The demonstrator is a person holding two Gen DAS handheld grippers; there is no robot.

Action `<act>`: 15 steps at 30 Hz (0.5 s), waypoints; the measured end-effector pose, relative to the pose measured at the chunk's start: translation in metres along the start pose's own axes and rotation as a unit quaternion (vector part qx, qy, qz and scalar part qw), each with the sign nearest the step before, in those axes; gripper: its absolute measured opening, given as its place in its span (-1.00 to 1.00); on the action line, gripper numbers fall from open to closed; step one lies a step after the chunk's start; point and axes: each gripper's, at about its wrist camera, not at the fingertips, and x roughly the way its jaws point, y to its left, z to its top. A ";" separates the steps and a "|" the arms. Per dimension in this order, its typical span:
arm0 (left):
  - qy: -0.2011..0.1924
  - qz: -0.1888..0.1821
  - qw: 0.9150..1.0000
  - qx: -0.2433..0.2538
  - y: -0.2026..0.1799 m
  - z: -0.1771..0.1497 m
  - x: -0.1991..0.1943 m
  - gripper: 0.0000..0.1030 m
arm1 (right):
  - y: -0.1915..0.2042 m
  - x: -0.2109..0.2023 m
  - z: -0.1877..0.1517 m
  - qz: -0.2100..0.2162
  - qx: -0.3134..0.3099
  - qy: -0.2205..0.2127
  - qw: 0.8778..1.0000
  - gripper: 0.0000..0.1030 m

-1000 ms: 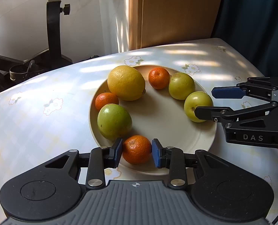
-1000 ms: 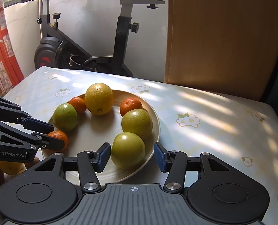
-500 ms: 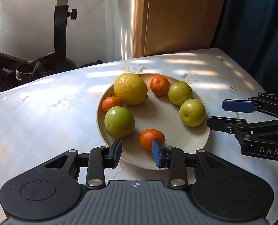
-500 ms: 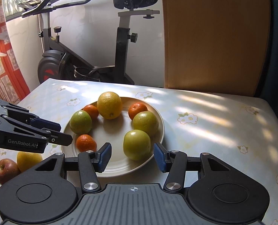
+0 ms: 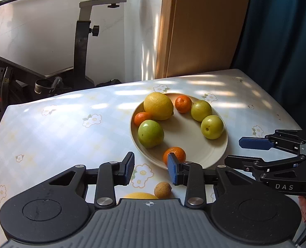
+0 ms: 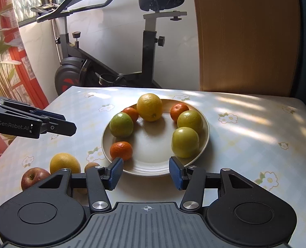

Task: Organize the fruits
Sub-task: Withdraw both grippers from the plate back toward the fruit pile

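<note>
We find a cream plate on the flower-patterned tabletop, carrying seven fruits ranged around its rim with the centre bare. In the right wrist view, a large yellow citrus sits at 12 o'clock on the plate, with a small orange touching it at 11 o'clock and a green apple at 10 o'clock. A mandarin lies at 8 o'clock, apart from the others. At 1 o'clock rests another small orange, followed by two yellow-green fruits and, touching, at 2 and 4 o'clock.

Off the plate, at its 8 o'clock, we note a second yellow citrus, a red apple and a small brown fruit on the tabletop.

The left gripper hovers at the plate's near edge; its fingers stand narrowly apart and hold nothing, the mandarin lying beyond the right fingertip. The right gripper hovers at the plate's 6 o'clock rim, fingers moderately spread, nothing between them.
</note>
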 end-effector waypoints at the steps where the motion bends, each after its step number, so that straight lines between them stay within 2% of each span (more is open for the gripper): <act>1: 0.001 0.001 1.000 -0.002 0.002 -0.002 -0.002 -0.28 | 0.003 0.001 -0.001 0.003 -0.001 0.002 1.000 -0.10; 6: 0.006 0.011 1.000 -0.005 0.013 -0.013 -0.005 -0.28 | 0.023 0.010 -0.006 0.022 -0.014 0.017 1.000 -0.11; 11: 0.014 0.008 0.999 -0.028 0.027 -0.020 -0.004 -0.28 | 0.046 0.024 -0.012 0.045 -0.040 0.040 0.997 -0.34; 15: 0.015 0.005 0.999 -0.041 0.034 -0.023 -0.002 -0.28 | 0.062 0.034 -0.017 0.064 -0.059 0.062 0.994 -0.38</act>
